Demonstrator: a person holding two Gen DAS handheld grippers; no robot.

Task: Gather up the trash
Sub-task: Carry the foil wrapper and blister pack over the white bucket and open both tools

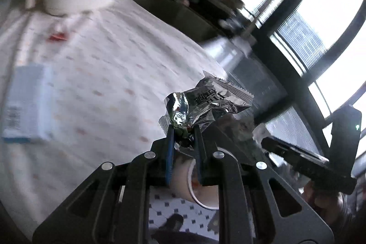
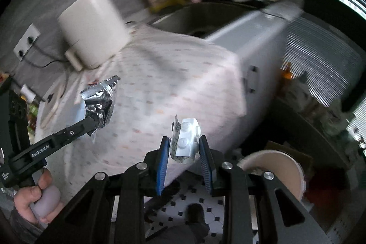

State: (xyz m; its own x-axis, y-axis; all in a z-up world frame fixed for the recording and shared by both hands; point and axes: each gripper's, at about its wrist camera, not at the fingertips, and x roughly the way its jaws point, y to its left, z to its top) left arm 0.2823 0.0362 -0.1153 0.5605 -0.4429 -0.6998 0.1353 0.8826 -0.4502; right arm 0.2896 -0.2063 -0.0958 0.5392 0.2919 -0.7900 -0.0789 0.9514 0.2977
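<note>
Gripping an emptied blister pack point(image 2: 186, 141), the right gripper point(image 2: 184, 148) has the bin point(image 2: 274, 166) just right of its fingers; left gripper point(image 1: 183, 132) pinches a foil wrapper point(image 1: 205, 104).

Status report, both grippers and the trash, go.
Left gripper shut on silver foil wrapper. Right gripper shut on white blister pack. Both held above the table's edge; white bin open at lower right, nothing blocking.

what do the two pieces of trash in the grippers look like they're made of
Silver wrapper in the left hand-held gripper: probably metallised foil film, shiny and sharply creased, with a serrated edge. Blister pack in the right hand-held gripper: looks like white moulded plastic with raised bubbles and a thin printed backing, likely foil.
</note>
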